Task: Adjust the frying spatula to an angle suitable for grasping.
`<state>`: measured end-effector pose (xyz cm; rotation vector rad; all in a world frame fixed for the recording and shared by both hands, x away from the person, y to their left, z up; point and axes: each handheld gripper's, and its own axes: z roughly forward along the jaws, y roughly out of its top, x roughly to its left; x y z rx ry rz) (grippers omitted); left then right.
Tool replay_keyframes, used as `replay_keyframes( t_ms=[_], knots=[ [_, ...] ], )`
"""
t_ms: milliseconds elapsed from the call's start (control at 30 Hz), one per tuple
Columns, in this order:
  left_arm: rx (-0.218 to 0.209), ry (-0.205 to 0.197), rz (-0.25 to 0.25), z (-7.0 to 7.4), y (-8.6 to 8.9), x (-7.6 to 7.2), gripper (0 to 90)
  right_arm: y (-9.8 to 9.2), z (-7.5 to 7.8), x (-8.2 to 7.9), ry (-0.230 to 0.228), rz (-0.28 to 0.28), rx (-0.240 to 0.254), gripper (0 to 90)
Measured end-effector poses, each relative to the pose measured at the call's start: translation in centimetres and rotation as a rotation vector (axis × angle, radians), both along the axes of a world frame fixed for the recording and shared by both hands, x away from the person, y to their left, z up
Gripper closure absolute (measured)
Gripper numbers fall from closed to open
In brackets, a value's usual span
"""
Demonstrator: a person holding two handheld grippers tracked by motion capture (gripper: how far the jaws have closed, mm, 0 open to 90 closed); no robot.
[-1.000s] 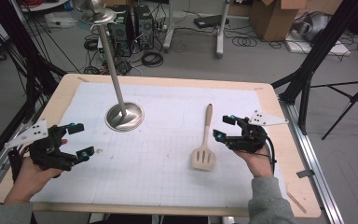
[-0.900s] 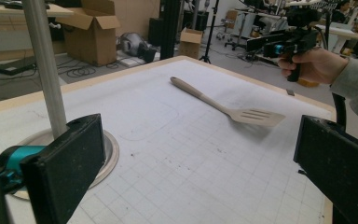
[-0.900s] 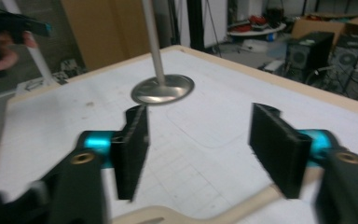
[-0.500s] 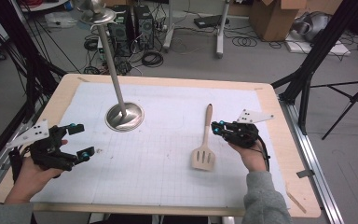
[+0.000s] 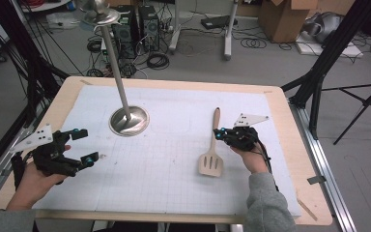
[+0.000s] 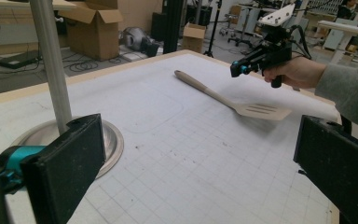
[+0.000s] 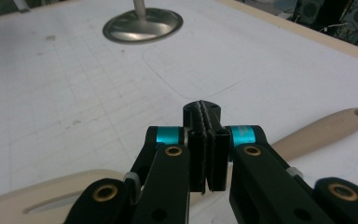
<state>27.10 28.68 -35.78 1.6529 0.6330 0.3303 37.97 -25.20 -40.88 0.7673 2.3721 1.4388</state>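
A beige slotted spatula (image 5: 211,163) lies flat on the white gridded mat, its handle pointing away from me. My right gripper (image 5: 220,133) sits low right beside the handle's middle. Its jaws have just been closing and now meet pad to pad with nothing between them. In the right gripper view the spatula (image 7: 326,128) runs across behind the shut right gripper (image 7: 207,109). My left gripper (image 5: 86,145) rests at the mat's left, jaws wide apart and empty. The left gripper view, past that open left gripper (image 6: 191,163), shows the spatula (image 6: 256,110) and the right gripper (image 6: 237,70).
A metal stand with a round base (image 5: 129,121) and a tall pole rises at the mat's far left; its base (image 7: 143,25) shows in the right gripper view. The mat (image 5: 164,193) covers a wooden table (image 5: 314,193). Boxes, cables and tripods stand on the floor beyond.
The right gripper has come down and leftward to the spatula's handle, and its jaws have gone from open to shut. The left gripper and the spatula have stayed put.
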Motion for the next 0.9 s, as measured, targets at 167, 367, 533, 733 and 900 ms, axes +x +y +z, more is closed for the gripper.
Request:
replay_keyframes(
  t_ms=[167, 367, 533, 733, 900],
  knots=[
    [0.005, 0.004, 0.003, -0.1, 0.0, 0.0, 2.5, 0.3, -0.7, 0.5, 0.012, -0.007, -0.025, 89.7],
    [0.008, 0.005, 0.003, -0.1, 0.1, -0.1, 2.5, 0.8, -1.4, 0.8, 0.023, -0.015, -0.059, 89.7],
    [0.009, 0.009, 0.004, -0.3, 0.1, -0.1, 2.5, 1.0, -1.7, 1.1, 0.024, -0.029, -0.063, 89.8],
    [0.014, 0.014, 0.005, -0.4, 0.1, 0.0, 2.5, 1.5, -2.2, 1.2, 0.055, -0.016, -0.082, 89.8],
    [0.017, 0.016, 0.002, -0.5, 0.0, 0.0, 2.5, 2.0, -2.6, 1.3, 0.063, -0.005, -0.106, 89.7]
  ],
)
